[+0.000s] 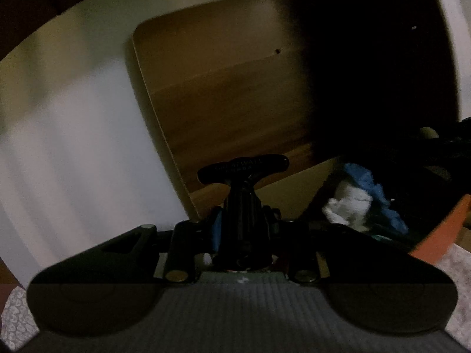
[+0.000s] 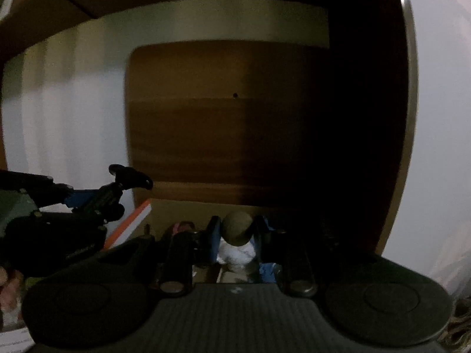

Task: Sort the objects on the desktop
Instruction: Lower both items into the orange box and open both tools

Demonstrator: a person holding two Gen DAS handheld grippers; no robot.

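1. Two tongs: the left tongs are clamped on one black T-handled tool, ribbed along its shaft.
2. The right tongs are pinched on one dull, round olive ball.
3. Both are held over one cardboard box containing white and blue crumpled cloth.
4. One smooth wooden panel stands behind.

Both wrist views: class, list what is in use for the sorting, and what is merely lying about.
In use:
left tool, shut on black T-handled tool
right tool, shut on dull round ball

Lying about:
blue and white cloth
orange-edged box
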